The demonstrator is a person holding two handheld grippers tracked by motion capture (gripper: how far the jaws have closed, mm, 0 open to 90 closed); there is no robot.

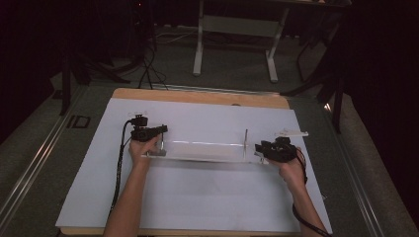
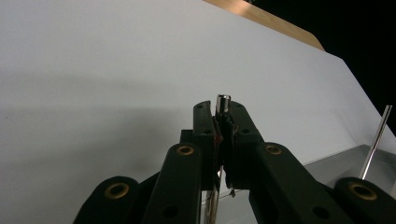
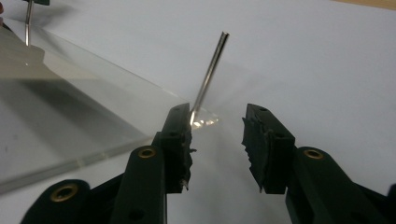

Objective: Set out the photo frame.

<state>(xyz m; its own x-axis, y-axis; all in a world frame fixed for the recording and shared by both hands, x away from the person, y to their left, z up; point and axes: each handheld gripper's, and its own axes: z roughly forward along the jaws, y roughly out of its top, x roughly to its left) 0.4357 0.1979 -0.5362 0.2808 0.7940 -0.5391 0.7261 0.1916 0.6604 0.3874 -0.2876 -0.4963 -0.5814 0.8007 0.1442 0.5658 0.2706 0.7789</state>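
A clear acrylic plate (image 1: pixel 202 150) lies across the middle of the white board (image 1: pixel 197 197), with a thin metal rod standing upright near each end. My left gripper (image 1: pixel 159 132) is shut on the top of the left rod (image 2: pixel 223 101), whose tip pokes out above the jaws of the left gripper (image 2: pixel 223 114). The right rod (image 1: pixel 245 139) stands free. My right gripper (image 1: pixel 261 148) sits at the plate's right end, open. In the right gripper view the right rod (image 3: pixel 211 74) rises just beyond the left jaw of the right gripper (image 3: pixel 217 121), and the plate (image 3: pixel 70 116) stretches away to the left.
Two small clear parts lie on the board, one behind the left gripper (image 1: pixel 138 114), one behind the right gripper (image 1: pixel 292 133). The wooden table edge (image 1: pixel 197 96) shows at the back. A desk frame (image 1: pixel 237 29) and cables stand on the dark floor beyond.
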